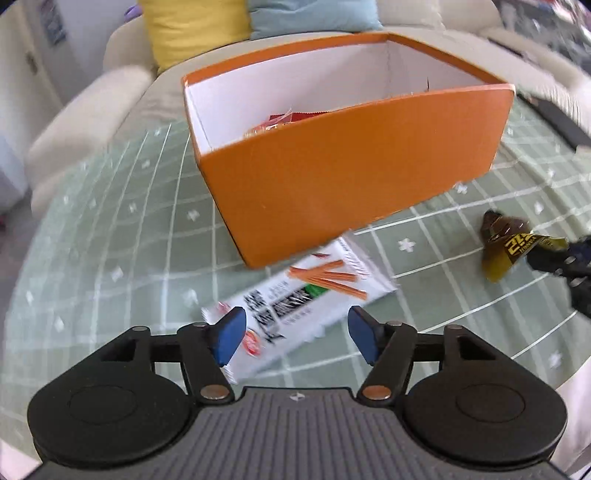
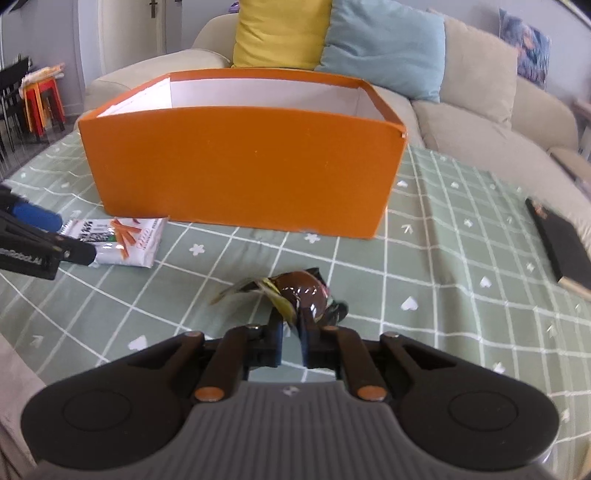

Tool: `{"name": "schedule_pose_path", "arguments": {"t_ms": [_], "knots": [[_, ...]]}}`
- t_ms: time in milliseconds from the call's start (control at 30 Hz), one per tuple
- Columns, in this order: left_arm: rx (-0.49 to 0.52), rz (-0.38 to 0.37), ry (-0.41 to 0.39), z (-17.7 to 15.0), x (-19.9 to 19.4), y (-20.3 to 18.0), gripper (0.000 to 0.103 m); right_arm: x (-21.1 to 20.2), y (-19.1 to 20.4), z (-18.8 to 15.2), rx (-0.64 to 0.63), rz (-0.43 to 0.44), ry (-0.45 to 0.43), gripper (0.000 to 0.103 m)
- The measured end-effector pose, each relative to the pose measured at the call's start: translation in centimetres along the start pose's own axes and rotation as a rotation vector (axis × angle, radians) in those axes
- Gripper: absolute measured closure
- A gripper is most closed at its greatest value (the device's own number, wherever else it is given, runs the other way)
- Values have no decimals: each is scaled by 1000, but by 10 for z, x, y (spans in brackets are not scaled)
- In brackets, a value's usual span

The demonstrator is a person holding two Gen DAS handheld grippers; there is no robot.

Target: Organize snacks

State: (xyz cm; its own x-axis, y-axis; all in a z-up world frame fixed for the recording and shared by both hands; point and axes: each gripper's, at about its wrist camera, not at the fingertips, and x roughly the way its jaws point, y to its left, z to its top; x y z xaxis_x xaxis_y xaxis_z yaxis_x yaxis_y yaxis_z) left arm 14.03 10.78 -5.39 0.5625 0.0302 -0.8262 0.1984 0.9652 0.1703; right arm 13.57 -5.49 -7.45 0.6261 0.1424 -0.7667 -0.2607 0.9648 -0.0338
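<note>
Right gripper (image 2: 291, 334): jaws are closed on the edge of a brown snack packet (image 2: 301, 293), which is held just above the green checked tablecloth (image 2: 443, 258).
Left gripper (image 1: 295, 332): jaws are spread wide with nothing between the blue pads (image 1: 231, 338); a white snack packet (image 1: 295, 302) lies flat on the cloth below them.
White packet: one end is touching the foot of the orange box (image 2: 240, 158).
Box: it is open-topped; red and orange wrappers (image 1: 280, 123) are partly seen inside, mostly hidden by the near wall.
Right side: a black flat object (image 2: 557, 243) is cut off by the frame edge.
Far: a beige sofa (image 2: 480, 110) with yellow (image 2: 277, 33) and blue cushions (image 2: 384, 48).
</note>
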Motion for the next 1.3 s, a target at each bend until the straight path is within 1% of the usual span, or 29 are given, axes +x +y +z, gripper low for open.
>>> {"name": "schedule_pose_path", "arguments": {"t_ms": [33, 67, 100, 133, 167, 200, 267, 333, 400, 433, 500, 567, 633, 700, 833, 900, 933, 967, 1000, 1100, 1167, 1200, 1233, 1300], "knots": [[29, 0, 7, 3, 2, 1, 25, 0, -2, 1, 17, 17, 4, 91], [54, -4, 13, 5, 5, 3, 21, 0, -3, 2, 33, 35, 7, 80], [85, -9, 16, 7, 7, 3, 19, -1, -3, 3, 52, 53, 7, 65], [115, -14, 15, 8, 9, 3, 17, -2, -5, 5, 78, 78, 1, 61], [141, -18, 16, 9, 11, 3, 16, -3, -7, 6, 108, 105, -7, 58], [168, -21, 20, 10, 15, 3, 16, -4, -10, 8, 140, 128, -13, 53], [200, -22, 34, 12, 22, 5, 16, -6, -15, 10, 202, 148, -27, 43], [200, -38, 43, 15, 31, 8, 15, -7, -21, 11, 265, 147, -36, 43], [168, -86, 43, 18, 37, 15, 13, -5, -27, 11, 315, 143, -29, 42], [142, -112, 45, 20, 39, 18, 12, -2, -29, 11, 328, 137, -22, 42], [77, -166, 69, 23, 46, 26, 10, 0, -32, 11, 346, 132, -12, 39], [-12, -207, 92, 25, 50, 33, 10, 3, -32, 11, 350, 131, -6, 39], [-61, -253, 122, 24, 53, 35, 10, 6, -32, 10, 343, 134, 1, 39], [-78, -290, 138, 21, 52, 32, 10, 8, -30, 9, 338, 134, 9, 39], [-70, -343, 160, 14, 43, 13, 10, 13, -34, 5, 338, 116, 31, 39], [-79, -380, 177, 11, 40, 3, 12, 15, -37, 0, 344, 99, 58, 39], [-83, -393, 173, 9, 37, -4, 12, 17, -40, -2, 344, 81, 77, 39], [-83, -388, 166, 7, 34, -11, 12, 17, -42, -5, 345, 69, 88, 39], [-86, -368, 154, 6, 32, -17, 12, 15, -44, -9, 348, 66, 81, 39], [-93, -297, 119, 3, 26, -35, 12, 8, -51, -15, 368, 70, 71, 39], [-80, -250, 87, 4, 25, -46, 12, 3, -56, -16, 394, 78, 51, 39], [-78, -214, 75, 4, 25, -52, 12, 0, -59, -17, 412, 82, 40, 38], [-86, -180, 68, 3, 25, -54, 12, -2, -63, -17, 442, 89, 24, 37], [-121, -125, 53, 4, 28, -56, 12, -5, -69, -15, 494, 98, -3, 31]]}}
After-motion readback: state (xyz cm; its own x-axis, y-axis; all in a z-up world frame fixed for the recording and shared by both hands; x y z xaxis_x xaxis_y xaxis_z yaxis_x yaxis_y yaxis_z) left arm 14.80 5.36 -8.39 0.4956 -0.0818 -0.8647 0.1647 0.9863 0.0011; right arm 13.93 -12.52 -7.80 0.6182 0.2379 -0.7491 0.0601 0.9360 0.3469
